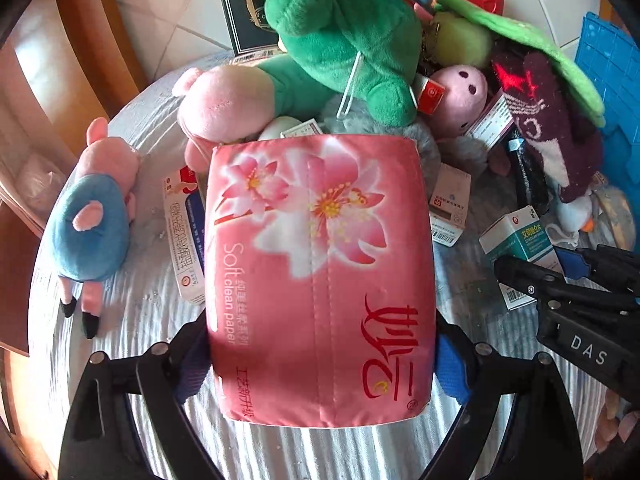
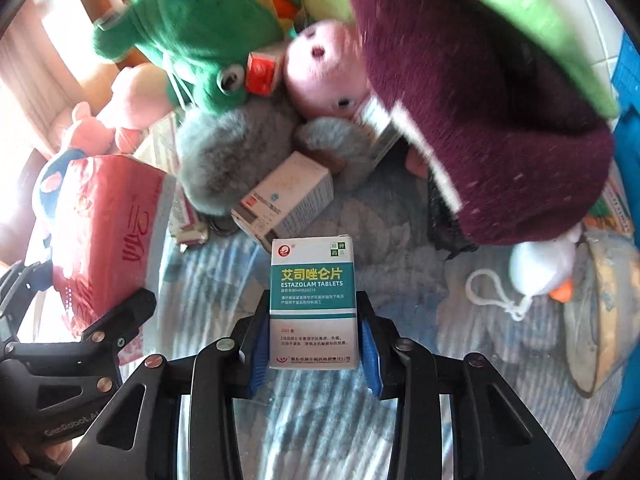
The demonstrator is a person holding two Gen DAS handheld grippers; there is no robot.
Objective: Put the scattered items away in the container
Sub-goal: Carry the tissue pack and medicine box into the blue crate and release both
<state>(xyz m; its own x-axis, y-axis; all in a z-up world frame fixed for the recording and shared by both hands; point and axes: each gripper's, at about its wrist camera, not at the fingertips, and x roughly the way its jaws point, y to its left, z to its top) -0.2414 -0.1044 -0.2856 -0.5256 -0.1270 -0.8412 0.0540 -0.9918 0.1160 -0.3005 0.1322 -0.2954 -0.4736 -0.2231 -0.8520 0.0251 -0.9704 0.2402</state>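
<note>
My left gripper is shut on a pink tissue pack with a flower print, held over the striped cloth; the pack also shows in the right wrist view. My right gripper is shut on a white and teal medicine box; the box shows in the left wrist view with the right gripper around it. A blue plastic container stands at the far right edge.
A pile lies ahead: green frog plush, pink pig plush, small pink plush head, maroon sock, grey furry item, several medicine boxes. A blue-bodied pig plush lies left. A white duck toy lies right.
</note>
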